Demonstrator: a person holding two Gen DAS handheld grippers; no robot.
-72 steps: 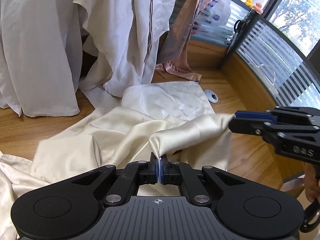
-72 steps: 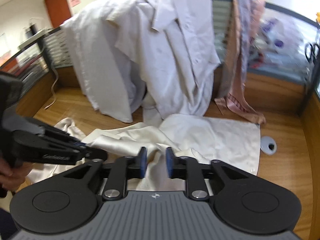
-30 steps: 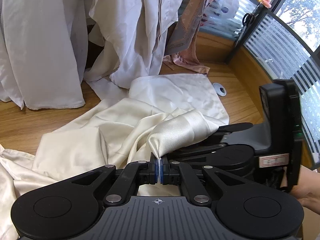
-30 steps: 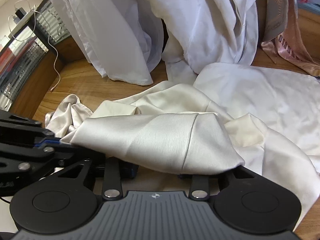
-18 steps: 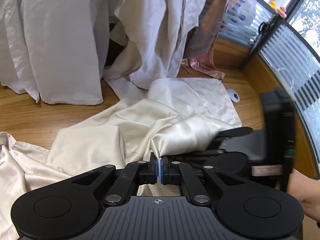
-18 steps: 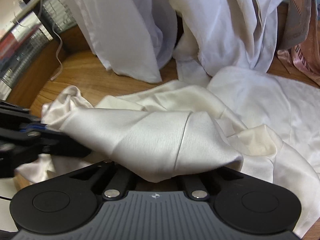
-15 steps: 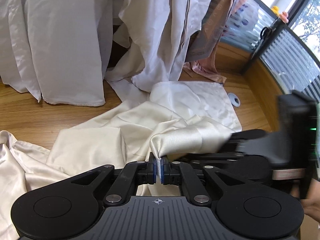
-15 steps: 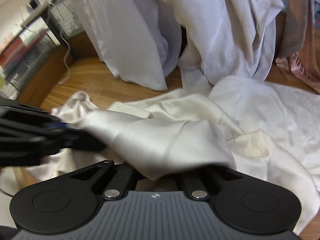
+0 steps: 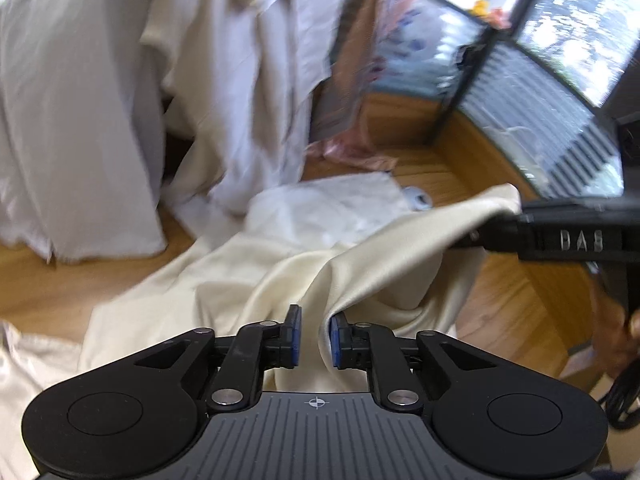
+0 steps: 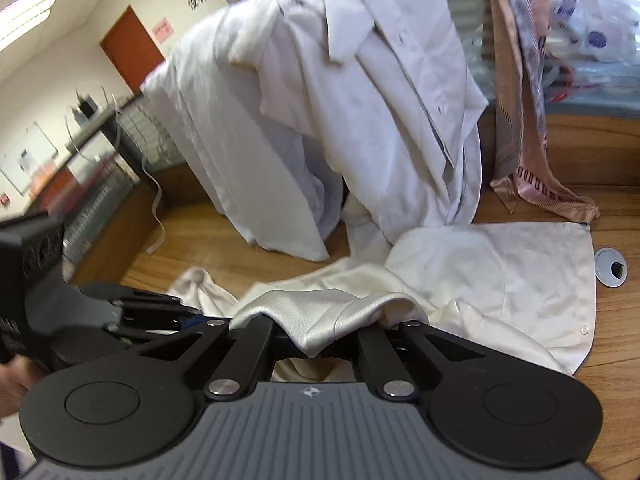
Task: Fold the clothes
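Cream satin garment (image 9: pixel 360 264): lies half-spread on the wooden surface (image 9: pixel 48 280), one edge lifted into a taut band running from the left gripper (image 9: pixel 314 338) at the near side up and rightward to the right gripper (image 9: pixel 520 220); this band is the long axis of the lifted part. Right gripper: fingers closed on the far end of the band, cloth bunched over the finger roots in its own view. Left gripper: jaws opening, blue pads (image 9: pixel 295 336) parted, the fold of cloth hanging between them, close against the right pad and not pinched. Judgement: the hold now rests with the right hand alone; the left is nearer the slack body of the garment and would have to regrasp. White cloth (image 10: pixel 500 272): flat on the surface just beyond, partly under the garment. Hanging white shirts (image 10: pixel 360 100) and a pink patterned scarf (image 10: pixel 520 120): crowd the far edge. Open room: bare wood to the left and near right; a grommet (image 10: pixel 611 269) sits at the right edge.
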